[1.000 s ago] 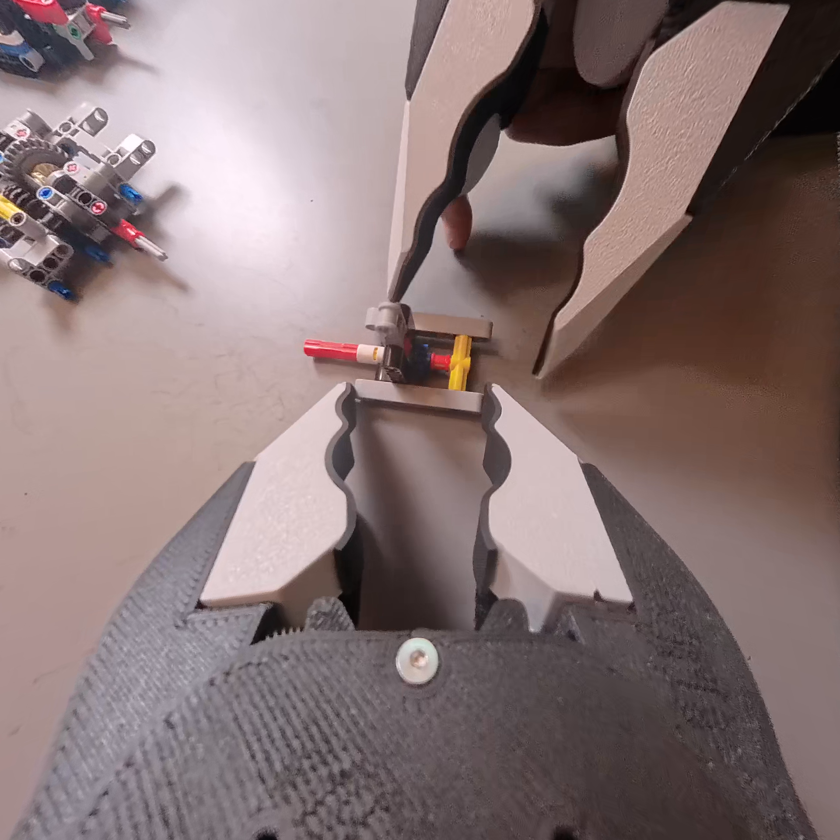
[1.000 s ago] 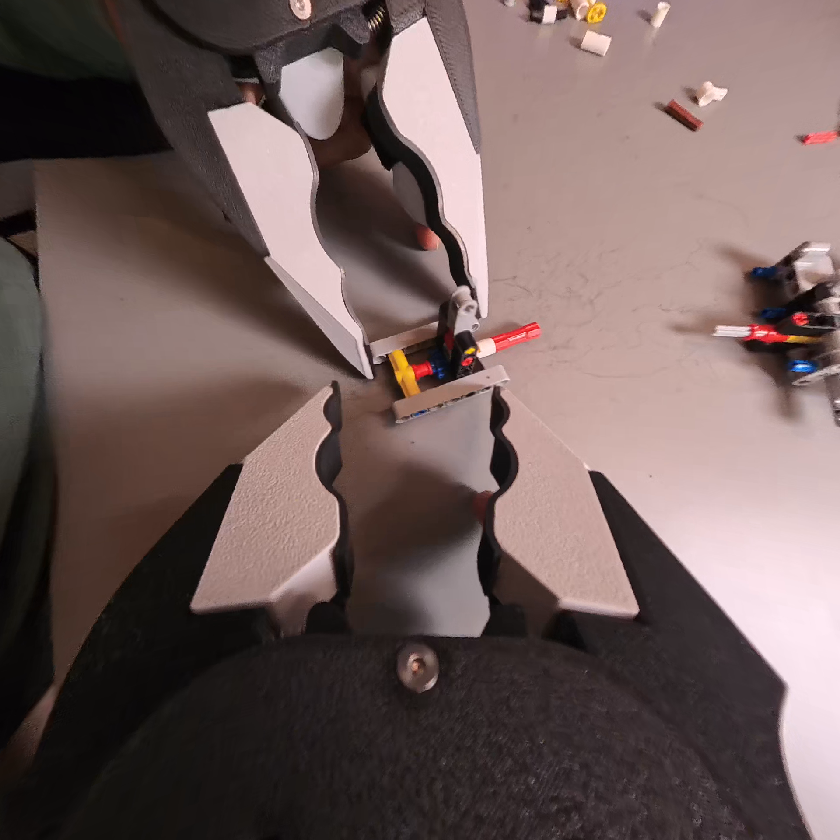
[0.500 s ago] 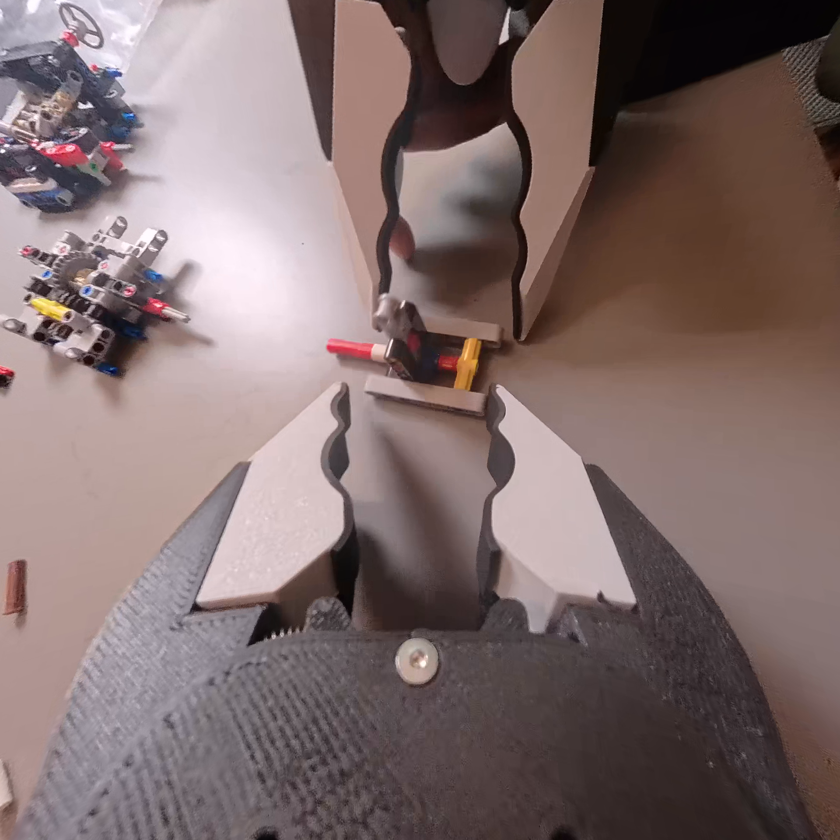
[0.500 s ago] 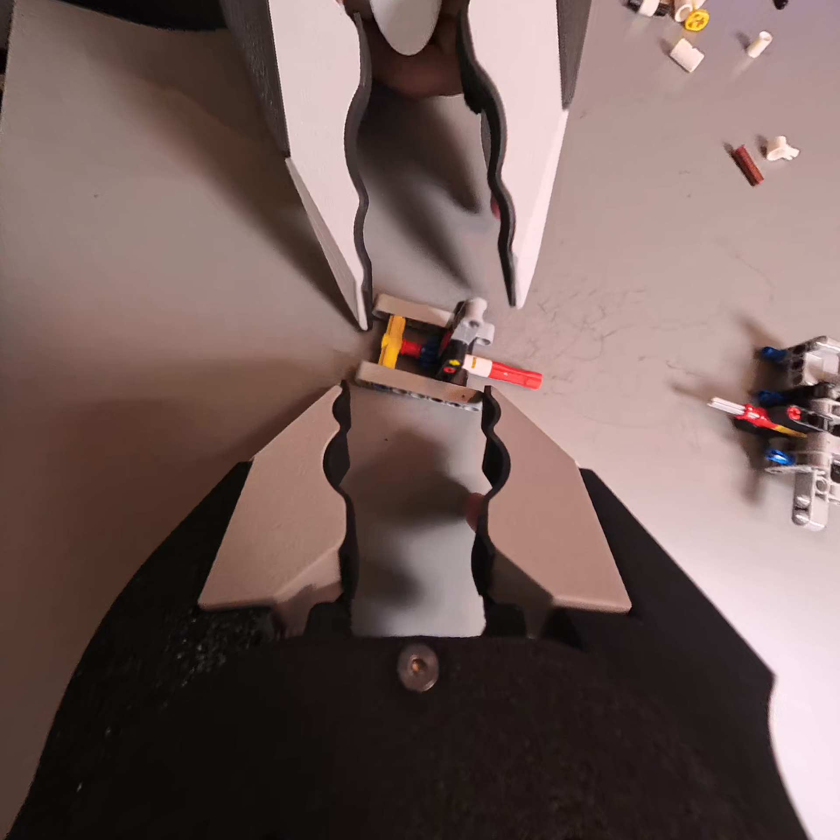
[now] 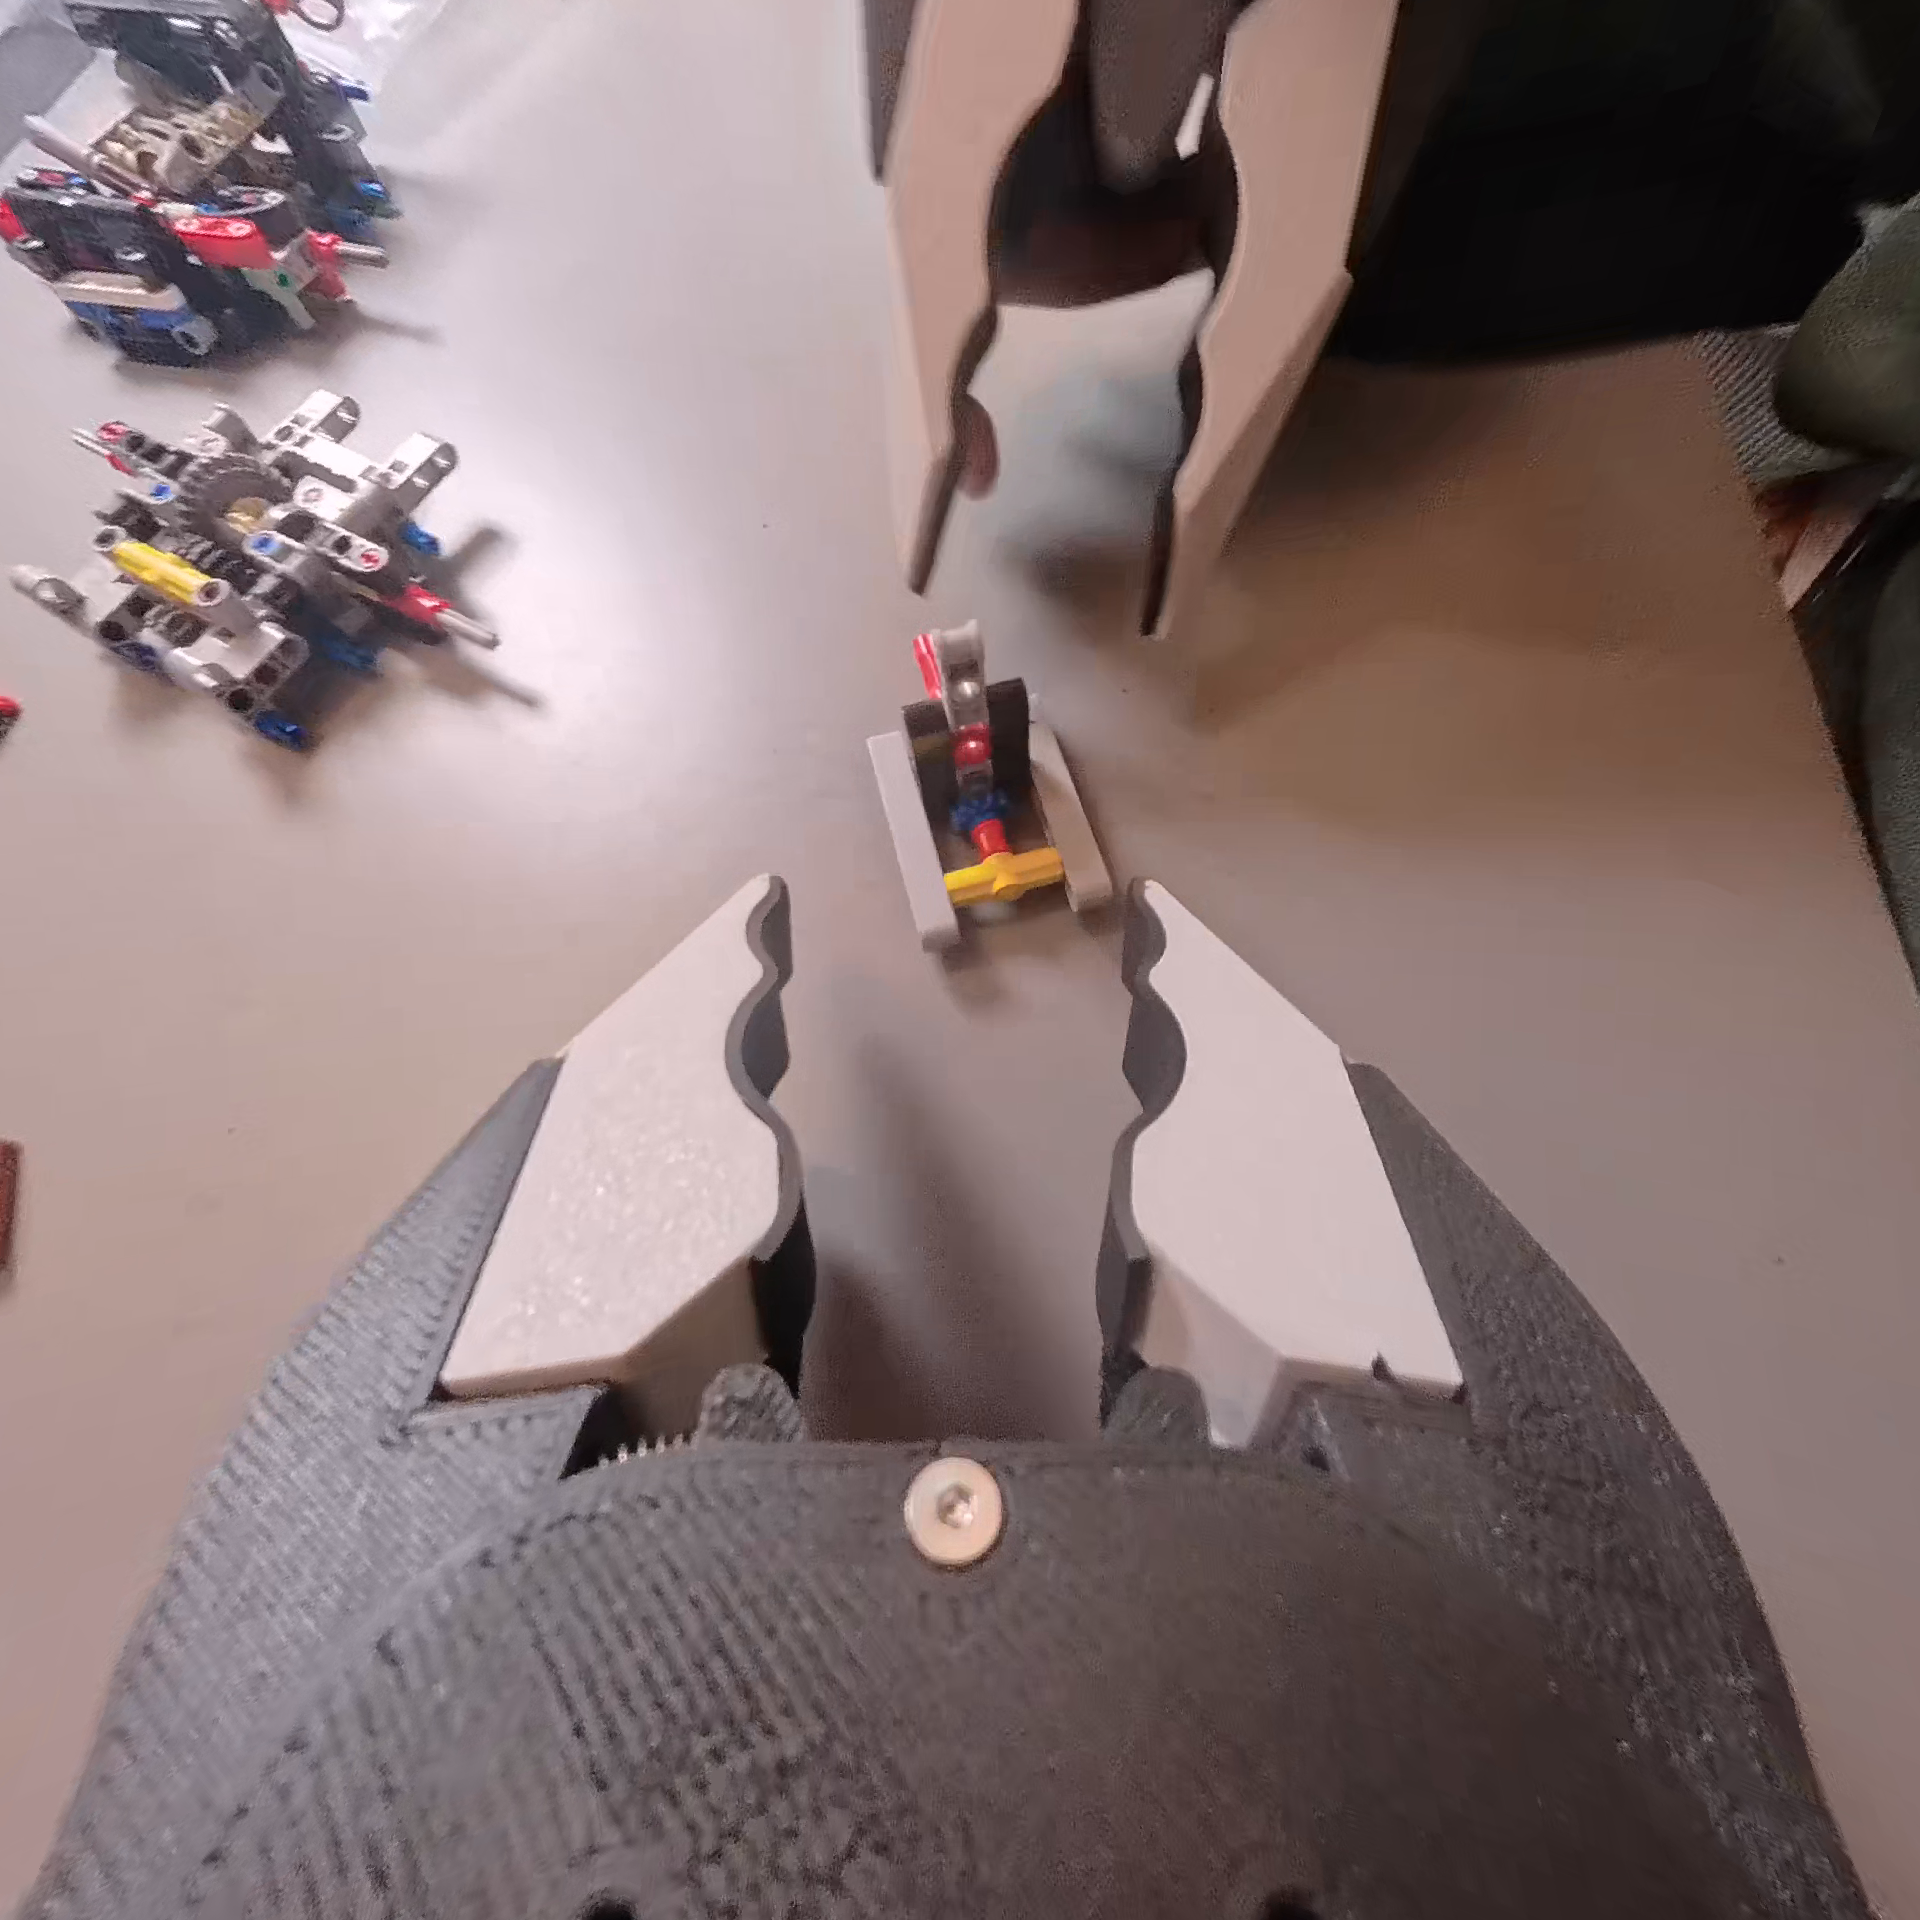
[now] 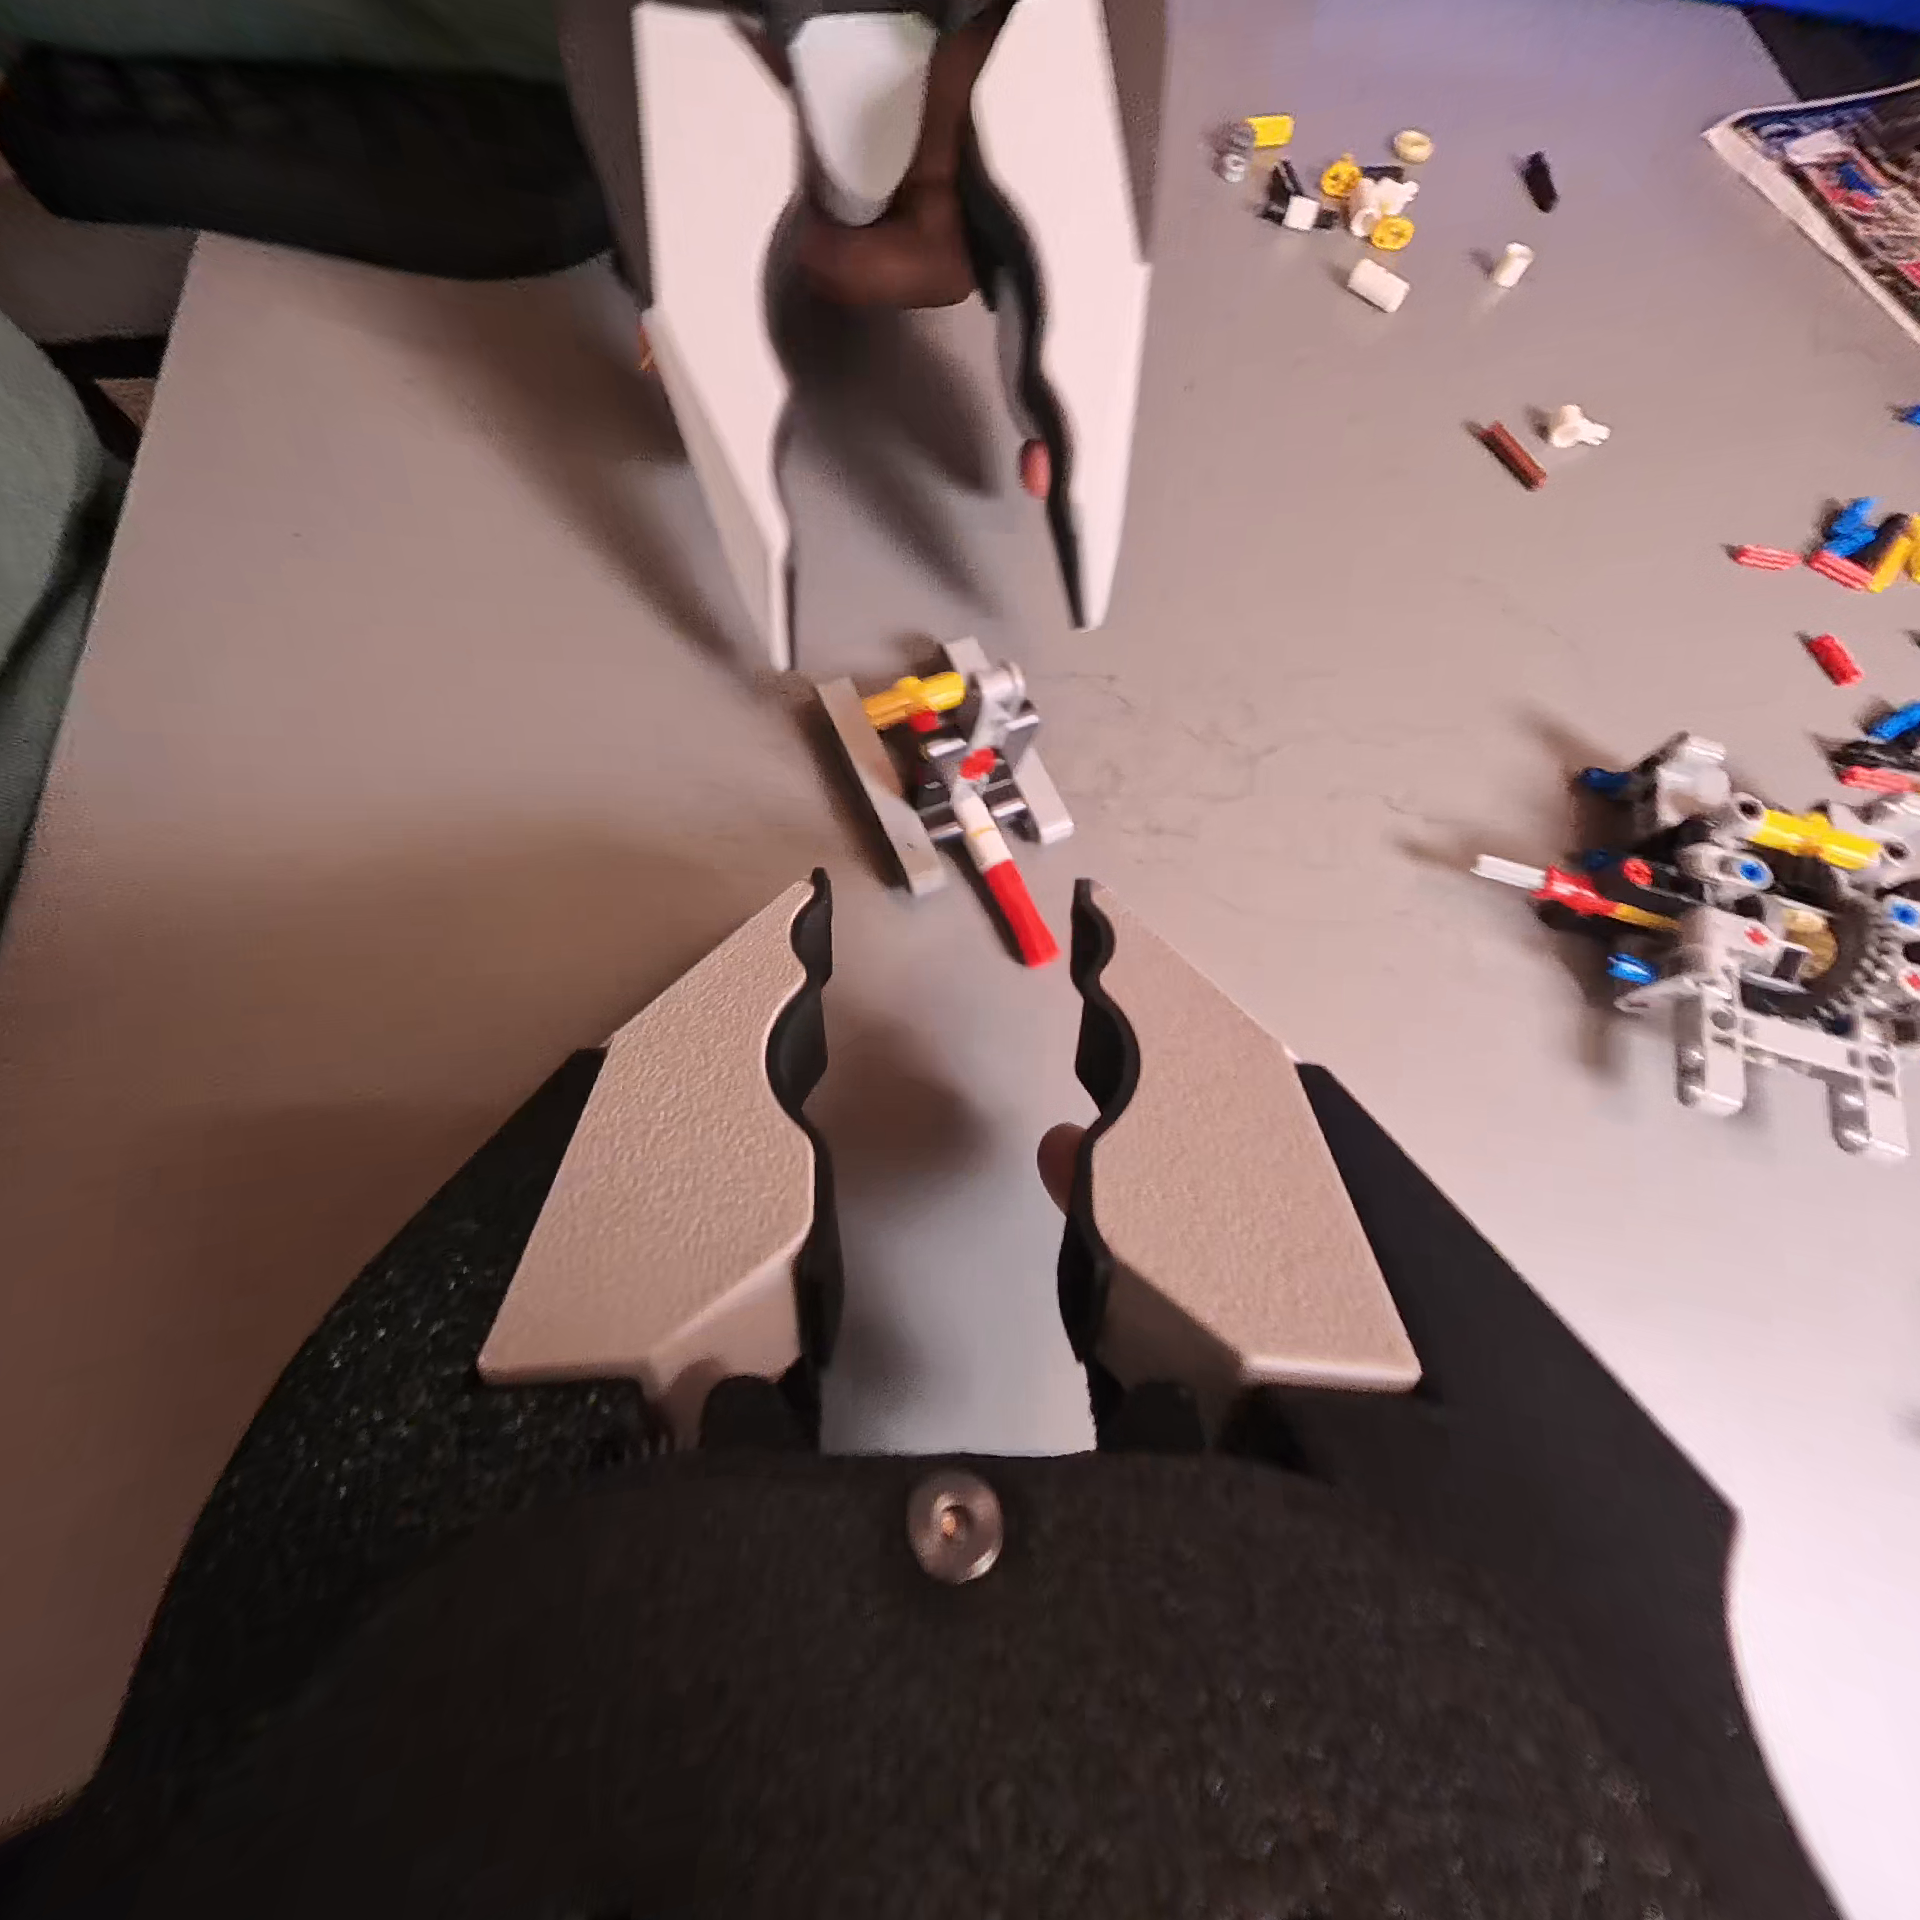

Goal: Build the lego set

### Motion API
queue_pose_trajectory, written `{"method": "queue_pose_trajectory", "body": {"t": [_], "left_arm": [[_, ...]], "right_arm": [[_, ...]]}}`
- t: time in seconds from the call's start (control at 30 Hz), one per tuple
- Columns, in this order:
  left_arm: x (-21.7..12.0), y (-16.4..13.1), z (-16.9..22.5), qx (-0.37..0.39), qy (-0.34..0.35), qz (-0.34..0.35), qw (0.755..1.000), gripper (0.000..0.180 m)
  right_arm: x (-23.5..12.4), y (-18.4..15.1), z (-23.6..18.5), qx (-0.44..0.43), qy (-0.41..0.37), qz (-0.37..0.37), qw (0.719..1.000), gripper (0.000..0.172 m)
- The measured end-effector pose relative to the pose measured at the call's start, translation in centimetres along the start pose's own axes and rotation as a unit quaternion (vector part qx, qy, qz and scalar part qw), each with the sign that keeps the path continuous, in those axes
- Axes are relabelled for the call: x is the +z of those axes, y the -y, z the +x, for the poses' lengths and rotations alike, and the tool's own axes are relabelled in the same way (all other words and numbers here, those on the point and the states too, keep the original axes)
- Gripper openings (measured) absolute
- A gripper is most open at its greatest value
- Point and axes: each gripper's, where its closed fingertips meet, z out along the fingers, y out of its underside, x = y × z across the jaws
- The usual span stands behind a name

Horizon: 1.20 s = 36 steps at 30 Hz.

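Observation:
A small brick assembly (image 5: 982, 810) lies on the grey table between my two grippers: two grey beams, a yellow cross piece, a blue gear, a black block and a red and white axle. My left gripper (image 5: 956, 904) is open and empty just short of its yellow end. The right gripper (image 5: 1039, 603) hangs open beyond its far end, clear of it. In the right wrist view the assembly (image 6: 940, 769) points its red axle tip (image 6: 1023, 925) between my right gripper's (image 6: 951, 894) open fingers without touching them. The left gripper (image 6: 930, 634) hangs open behind it.
Two larger brick builds stand at the left (image 5: 260, 561) (image 5: 187, 208); one also shows in the right wrist view (image 6: 1766, 935). Loose small pieces (image 6: 1340, 197), a brown piece (image 6: 1512, 457) and a printed booklet (image 6: 1849, 177) lie far right. The table edge (image 6: 177, 312) runs at the left.
The small assembly has turned about a quarter turn and now lies lengthwise between the grippers. Both grippers have drawn back from its grey beams and stayed open.

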Motion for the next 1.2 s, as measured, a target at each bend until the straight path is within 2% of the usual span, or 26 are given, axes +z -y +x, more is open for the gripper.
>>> {"method": "queue_pose_trajectory", "body": {"t": [0.03, 0.13, 0.2, 0.3, 0.43, 0.53, 0.63, 0.73, 0.83, 0.93, 1.2], "left_arm": [[0.5, -0.1, 0.3, 0.004, 0.002, -0.01, 1.0, 0.063], [1.7, -0.4, 0.8, 0.01, 0.007, -0.032, 0.999, 0.059], [1.8, -0.4, 0.4, 0.017, 0.025, -0.036, 0.999, 0.044], [1.5, -0.3, 0.3, 0.045, 0.024, -0.025, 0.998, 0.043], [-0.1, 1.7, 0.0, 0.07, 0.024, 0.053, 0.996, 0.042], [-1.7, 3.6, 0.1, 0.091, 0.028, 0.115, 0.989, 0.042], [-2.3, 4.5, 0.6, 0.105, 0.026, 0.143, 0.984, 0.042], [-2.3, 4.8, 1.1, 0.113, 0.019, 0.152, 0.982, 0.042], [-2.2, 4.7, 1.3, 0.115, 0.015, 0.151, 0.982, 0.042], [-2.3, 4.8, 1.4, 0.114, 0.012, 0.154, 0.981, 0.042], [-2.5, 5.0, 1.7, 0.121, 0.007, 0.156, 0.98, 0.042]], "right_arm": [[-0.1, -0.3, 0.4, 0.003, -0.003, 0.004, 1.0, 0.044], [-0.3, -0.9, 1.1, 0.015, -0.003, 0.014, 1.0, 0.041], [-0.2, -1.1, 1.3, 0.015, -0.004, 0.011, 1.0, 0.041], [0.0, -1.2, 0.9, 0.004, 0.001, 0.011, 1.0, 0.041], [0.0, -0.8, 1.0, -0.003, -0.005, 0.027, 1.0, 0.041], [-0.5, 0.7, 0.9, -0.008, -0.007, 0.072, 0.997, 0.036], [-1.5, 2.8, 0.6, -0.006, -0.003, 0.134, 0.991, 0.031], [-2.5, 4.1, 0.4, 0.007, 0.011, 0.178, 0.984, 0.03], [-3.0, 4.8, 0.2, 0.016, 0.022, 0.203, 0.979, 0.019], [-2.9, 4.7, 0.1, 0.011, 0.021, 0.2, 0.98, 0.008], [-3.0, 4.7, -0.3, 0.009, 0.038, 0.198, 0.979, 0.006]]}}
